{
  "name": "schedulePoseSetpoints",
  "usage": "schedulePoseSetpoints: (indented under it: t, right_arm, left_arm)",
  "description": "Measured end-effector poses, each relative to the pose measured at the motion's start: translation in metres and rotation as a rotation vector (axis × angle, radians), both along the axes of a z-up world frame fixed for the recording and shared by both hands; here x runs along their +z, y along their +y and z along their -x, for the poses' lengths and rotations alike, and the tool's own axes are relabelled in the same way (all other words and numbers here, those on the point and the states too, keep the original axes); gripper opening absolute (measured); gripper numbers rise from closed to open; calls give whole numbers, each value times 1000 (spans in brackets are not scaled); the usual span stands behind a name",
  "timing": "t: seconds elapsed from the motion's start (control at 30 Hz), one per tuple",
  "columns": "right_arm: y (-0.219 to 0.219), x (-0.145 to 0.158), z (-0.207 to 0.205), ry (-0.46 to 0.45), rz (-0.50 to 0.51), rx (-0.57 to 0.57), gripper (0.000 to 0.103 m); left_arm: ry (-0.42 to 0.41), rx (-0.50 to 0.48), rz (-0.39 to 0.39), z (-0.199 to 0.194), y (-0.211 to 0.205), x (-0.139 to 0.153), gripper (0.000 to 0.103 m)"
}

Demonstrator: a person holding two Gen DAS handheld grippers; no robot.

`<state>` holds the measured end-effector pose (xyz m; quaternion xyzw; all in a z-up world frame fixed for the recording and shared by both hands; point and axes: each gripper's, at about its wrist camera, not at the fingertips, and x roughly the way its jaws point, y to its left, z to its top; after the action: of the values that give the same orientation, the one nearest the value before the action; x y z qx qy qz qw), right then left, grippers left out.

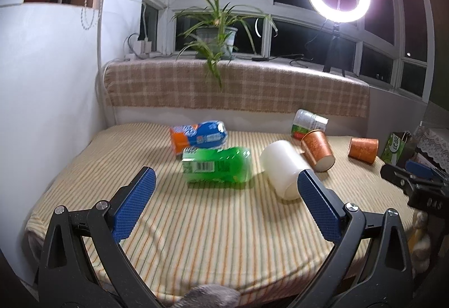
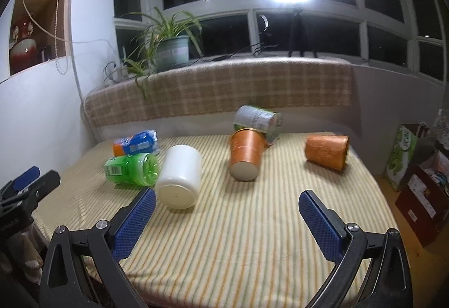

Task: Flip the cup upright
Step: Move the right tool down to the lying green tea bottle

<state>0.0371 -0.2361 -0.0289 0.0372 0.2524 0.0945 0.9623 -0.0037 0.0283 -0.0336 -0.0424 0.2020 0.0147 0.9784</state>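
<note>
A white cup (image 1: 283,167) lies on its side on the striped tablecloth (image 1: 210,223); it also shows in the right wrist view (image 2: 181,176), base toward me. Two orange paper cups lie on their sides: one in the middle (image 2: 247,153) (image 1: 318,149), one at the right (image 2: 327,152) (image 1: 363,149). My left gripper (image 1: 227,181) is open and empty, its right finger (image 1: 317,201) just in front of the white cup. My right gripper (image 2: 227,201) is open and empty, in front of the cups, its left finger (image 2: 137,221) near the white cup.
A green bottle (image 1: 217,165) and a blue-orange package (image 1: 197,137) lie left of the white cup. A labelled can (image 2: 258,118) lies behind the middle orange cup. A plaid-covered ledge (image 1: 238,86) stands behind the table. Boxes (image 2: 415,167) stand at the right.
</note>
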Motion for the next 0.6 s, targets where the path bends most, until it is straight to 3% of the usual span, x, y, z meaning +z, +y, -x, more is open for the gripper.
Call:
schedulePoseSetpoints:
  t: [0.3,0.6]
  right_arm:
    - [28,0,-56,109,-54,146,103]
    - [95,13,-106,135,113,364,103]
  left_arm:
    - [80,21,41,14,37,-8,102]
    - [126,118,50,27,80,-19,102]
